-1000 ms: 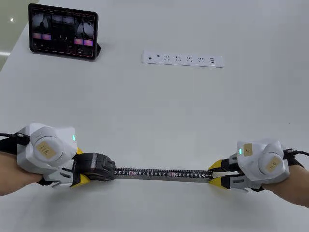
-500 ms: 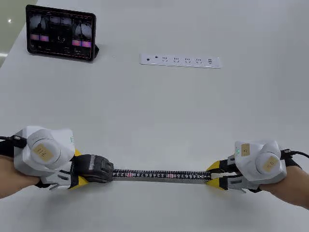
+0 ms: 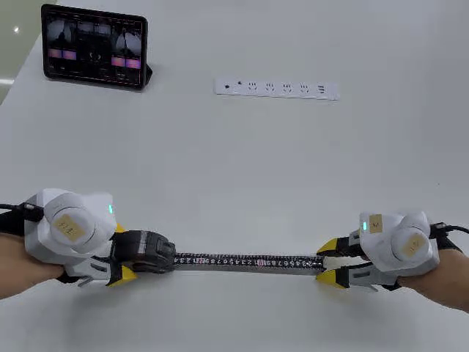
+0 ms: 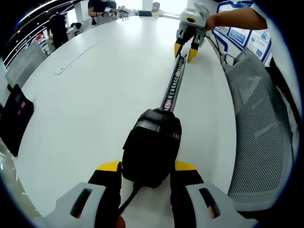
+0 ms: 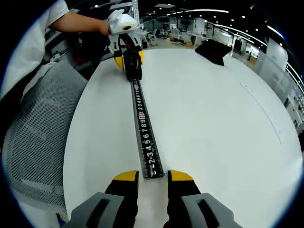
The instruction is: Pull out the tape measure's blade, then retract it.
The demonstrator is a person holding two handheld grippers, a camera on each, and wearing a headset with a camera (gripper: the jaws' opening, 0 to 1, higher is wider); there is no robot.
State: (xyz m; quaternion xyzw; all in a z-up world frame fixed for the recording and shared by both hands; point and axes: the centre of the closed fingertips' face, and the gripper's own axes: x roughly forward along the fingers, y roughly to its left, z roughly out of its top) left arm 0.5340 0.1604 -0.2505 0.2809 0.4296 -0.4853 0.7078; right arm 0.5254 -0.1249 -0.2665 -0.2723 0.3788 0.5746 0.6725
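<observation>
1. At the lower left of the head view, the white left gripper with yellow-tipped jaws [image 3: 126, 253] is clenched on the black, boxy tape measure case [image 3: 145, 251]. The left gripper view shows one jaw pressed against each side of it.
2. The case rests on the plain white table [image 3: 242, 169] with its mouth facing right. It looks dense and hard-shelled, so a firm squeeze across the flat sides, as here, should hold it against the spring's pull.
3. From the mouth, the dark steel blade with pale numerals [image 3: 249, 262] runs along the lower middle of the frame, lying flat on the table. It is probably thin, springy and slick, with keen edges. The hook at its end is the sound place to take hold.
4. At the lower right, the white right gripper [image 3: 330, 262] is released. Its yellow tips stand apart, and the blade's end lies just at them, touching neither as far as the right gripper view shows.
5. From how things lie, the pull-out looks done and the retraction is due. An unguided blade may whip back fast, so the case needs a steady hold.
</observation>
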